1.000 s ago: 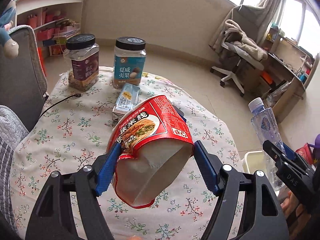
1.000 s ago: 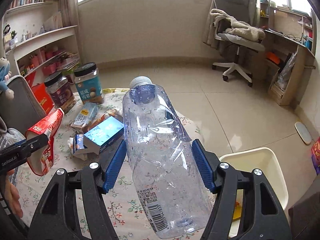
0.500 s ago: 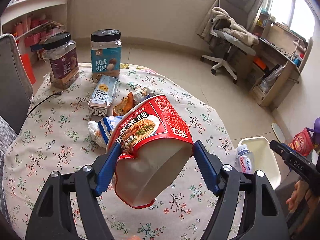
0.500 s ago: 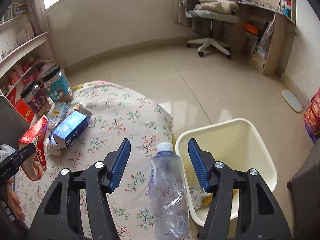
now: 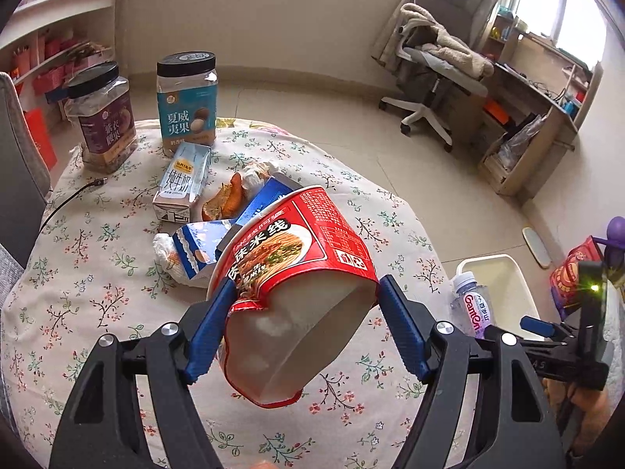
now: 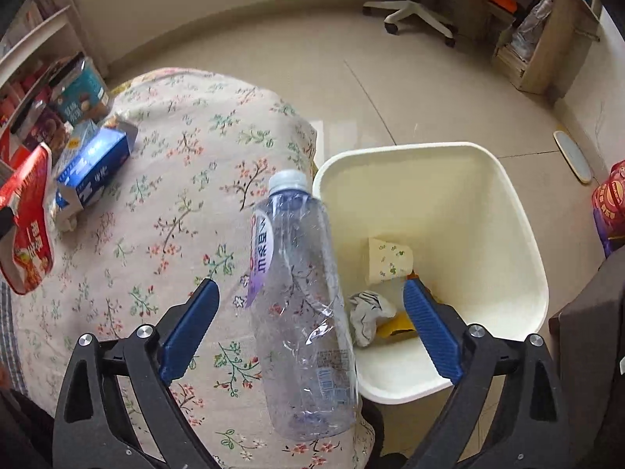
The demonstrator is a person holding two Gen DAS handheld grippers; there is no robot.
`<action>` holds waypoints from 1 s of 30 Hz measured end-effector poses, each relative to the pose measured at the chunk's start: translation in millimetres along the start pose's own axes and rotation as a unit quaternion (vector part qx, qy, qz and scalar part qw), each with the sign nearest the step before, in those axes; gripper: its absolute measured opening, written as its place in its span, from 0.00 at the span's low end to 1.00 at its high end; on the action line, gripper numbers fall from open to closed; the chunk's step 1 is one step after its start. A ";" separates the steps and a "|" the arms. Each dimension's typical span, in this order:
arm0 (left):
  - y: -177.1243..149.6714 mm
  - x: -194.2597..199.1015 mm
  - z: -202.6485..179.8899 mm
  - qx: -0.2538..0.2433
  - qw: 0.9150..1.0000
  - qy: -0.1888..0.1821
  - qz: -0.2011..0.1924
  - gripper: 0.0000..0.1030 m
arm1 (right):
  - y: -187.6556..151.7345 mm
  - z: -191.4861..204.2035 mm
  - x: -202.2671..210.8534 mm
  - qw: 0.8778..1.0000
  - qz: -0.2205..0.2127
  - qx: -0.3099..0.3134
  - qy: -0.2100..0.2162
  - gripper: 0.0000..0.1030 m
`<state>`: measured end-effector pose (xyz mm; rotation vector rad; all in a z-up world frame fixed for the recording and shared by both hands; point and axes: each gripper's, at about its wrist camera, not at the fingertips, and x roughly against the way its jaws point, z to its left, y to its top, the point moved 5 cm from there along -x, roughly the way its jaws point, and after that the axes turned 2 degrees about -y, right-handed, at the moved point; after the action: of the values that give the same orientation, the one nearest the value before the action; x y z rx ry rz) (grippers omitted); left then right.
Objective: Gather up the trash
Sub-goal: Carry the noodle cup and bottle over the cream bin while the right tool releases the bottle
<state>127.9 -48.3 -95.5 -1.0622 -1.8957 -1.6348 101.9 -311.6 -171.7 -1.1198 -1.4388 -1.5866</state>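
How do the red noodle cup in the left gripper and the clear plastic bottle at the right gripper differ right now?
The red paper noodle cup is clamped between the left gripper's jaws; the clear plastic bottle sits loose between the right gripper's opening jaws, touching neither pad. The cup is opaque, wide and crumpled; the bottle is see-through, tall and capped. The cup hangs over the floral table; the bottle is beside the cream bin. Both are empty trash.

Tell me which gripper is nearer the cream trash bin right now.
Right. The right gripper hangs at the trash bin rim, jaws opening around the bottle; the left gripper holds the noodle cup over the table.
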 end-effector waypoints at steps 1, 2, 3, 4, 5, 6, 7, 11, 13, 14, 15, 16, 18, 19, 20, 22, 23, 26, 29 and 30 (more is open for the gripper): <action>-0.2 -0.3 -0.5 -0.001 1.000 0.000 0.001 0.71 | -1.0 1.8 -6.9 1.000 0.010 0.004 -0.004 0.90; -0.6 -0.5 -0.6 -0.003 1.000 0.001 0.001 0.71 | -1.4 2.6 -12.0 1.000 0.018 0.007 -0.008 0.89; -0.9 -0.4 -0.5 -0.003 1.000 0.002 0.001 0.71 | -1.7 3.2 -17.2 1.000 0.025 0.008 -0.013 0.88; -1.0 -0.3 0.3 -0.002 1.000 0.002 0.001 0.71 | -1.9 3.4 -20.4 0.999 0.029 0.008 -0.013 0.86; -1.1 0.0 1.1 -0.002 1.000 0.002 0.001 0.71 | -1.7 3.9 -22.9 0.999 0.031 0.008 -0.013 0.75; -0.7 0.5 1.9 -0.001 1.000 0.002 0.001 0.71 | -1.4 4.6 -24.3 0.999 0.034 0.007 -0.008 0.53; -0.2 1.0 2.9 0.001 1.000 0.003 0.000 0.71 | -0.9 5.4 -23.6 0.999 0.034 0.002 -0.002 0.54; 1.5 2.9 6.5 0.008 1.000 0.003 -0.003 0.71 | 6.3 16.8 0.1 1.000 -0.011 0.013 0.013 0.50; 2.0 4.4 7.0 0.010 1.000 0.002 -0.006 0.71 | 10.4 23.3 14.9 0.999 -0.033 0.014 0.027 0.48; 2.1 5.2 6.7 0.010 1.000 0.002 -0.007 0.71 | 12.7 26.6 22.5 0.998 -0.047 0.018 0.028 0.48; 1.9 6.0 5.6 0.009 1.000 0.003 -0.008 0.71 | 15.3 29.3 28.5 0.998 -0.059 0.023 0.028 0.48; 1.6 6.5 4.9 0.007 1.000 0.003 -0.008 0.71 | 17.0 31.0 34.2 0.997 -0.070 0.024 0.029 0.48; 0.6 7.2 3.8 0.005 1.000 0.004 -0.010 0.71 | 20.4 32.5 43.5 0.995 -0.087 0.023 0.035 0.48; 0.0 7.3 3.7 0.004 1.000 0.005 -0.010 0.71 | 21.8 32.2 47.6 0.995 -0.095 0.023 0.036 0.48; -0.4 7.4 3.3 0.004 1.000 0.006 -0.009 0.71 | 24.2 30.6 50.9 0.994 -0.102 0.023 0.036 0.48; -0.6 7.3 3.3 0.005 1.000 0.007 -0.009 0.71 | 26.9 26.4 56.8 0.993 -0.114 0.023 0.029 0.48; -0.8 6.9 2.7 0.006 1.000 0.006 -0.009 0.71 | 28.1 22.6 59.6 0.992 -0.120 0.020 0.024 0.48; -1.3 5.2 -2.2 0.004 1.000 0.002 -0.006 0.71 | 31.8 5.1 67.3 0.991 -0.137 0.004 0.007 0.49; -0.7 4.6 -13.9 -0.015 1.000 -0.001 -0.007 0.71 | 36.1 -20.5 75.5 0.988 -0.152 -0.018 -0.010 0.49; -0.6 4.5 -19.1 -0.022 1.000 -0.003 -0.008 0.71 | 37.6 -28.4 76.8 0.988 -0.154 -0.026 -0.016 0.49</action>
<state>121.5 -65.4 -88.3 -1.0739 -1.8839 -1.6918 103.9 -340.9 -86.6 -0.9909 -1.6619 -1.8343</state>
